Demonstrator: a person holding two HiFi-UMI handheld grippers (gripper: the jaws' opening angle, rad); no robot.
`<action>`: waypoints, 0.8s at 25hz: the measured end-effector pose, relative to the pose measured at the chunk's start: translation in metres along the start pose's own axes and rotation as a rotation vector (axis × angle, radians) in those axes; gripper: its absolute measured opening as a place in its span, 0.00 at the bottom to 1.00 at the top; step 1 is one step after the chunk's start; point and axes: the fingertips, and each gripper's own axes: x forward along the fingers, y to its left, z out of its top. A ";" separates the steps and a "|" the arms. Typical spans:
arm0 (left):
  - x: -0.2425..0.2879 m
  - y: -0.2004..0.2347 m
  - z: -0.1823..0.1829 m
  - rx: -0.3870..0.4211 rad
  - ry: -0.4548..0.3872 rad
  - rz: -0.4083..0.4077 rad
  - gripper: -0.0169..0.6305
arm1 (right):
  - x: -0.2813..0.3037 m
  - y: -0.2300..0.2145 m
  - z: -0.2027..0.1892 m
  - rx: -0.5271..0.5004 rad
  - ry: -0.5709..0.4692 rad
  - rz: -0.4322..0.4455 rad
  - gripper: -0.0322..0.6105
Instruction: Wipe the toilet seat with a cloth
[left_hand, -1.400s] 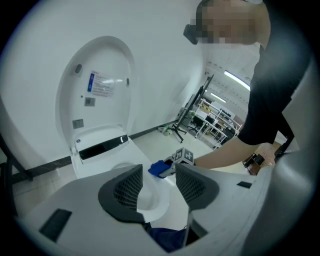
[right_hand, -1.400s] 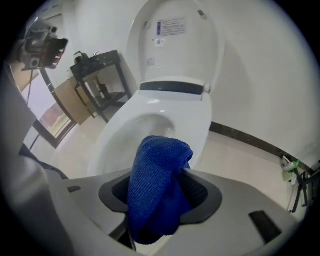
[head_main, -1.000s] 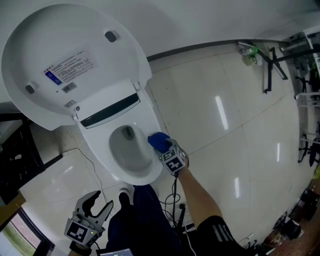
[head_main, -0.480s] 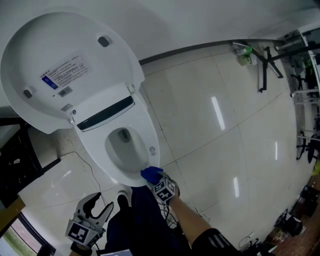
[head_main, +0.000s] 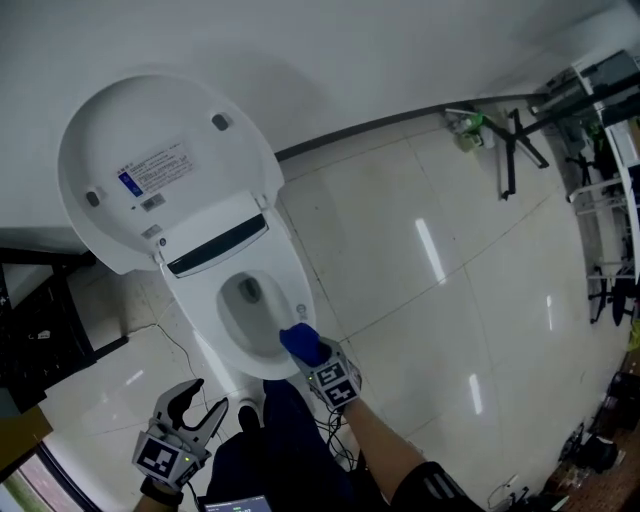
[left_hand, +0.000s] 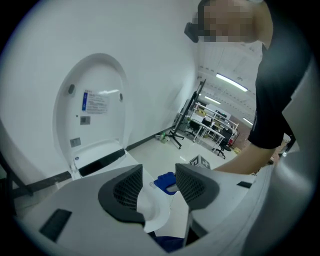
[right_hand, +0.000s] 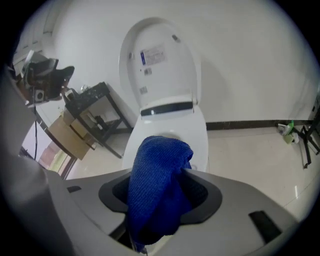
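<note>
Glossy tile floor (head_main: 430, 200), white wall (head_main: 350, 60); lid (head_main: 170, 170) up, blue cloth (head_main: 300, 343) at seat (head_main: 208, 325) front

the blue cloth (right_hand: 159, 170) covers the gap of the right gripper (right_hand: 161, 200) and most of both its pads, and hides the front of the toilet seat (right_hand: 197, 135) behind it. the print on the label (head_main: 157, 168) under the raised lid (head_main: 110, 130) is too small to read. in the left gripper view the left gripper (left_hand: 157, 186) blocks most of the toilet seat and all of the right gripper but its marker cube (left_hand: 200, 161). a green thing (head_main: 468, 130) by the wall is too small to name. the racks (head_main: 615, 90) are cut by the right edge.
</note>
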 end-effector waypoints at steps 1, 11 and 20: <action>-0.007 -0.006 0.008 0.017 -0.015 -0.006 0.35 | -0.017 0.003 0.019 0.001 -0.044 -0.009 0.44; -0.110 -0.064 0.076 0.203 -0.210 -0.043 0.35 | -0.184 0.062 0.114 0.002 -0.344 -0.128 0.44; -0.252 -0.112 0.040 0.353 -0.319 -0.071 0.35 | -0.326 0.218 0.108 0.037 -0.558 -0.136 0.44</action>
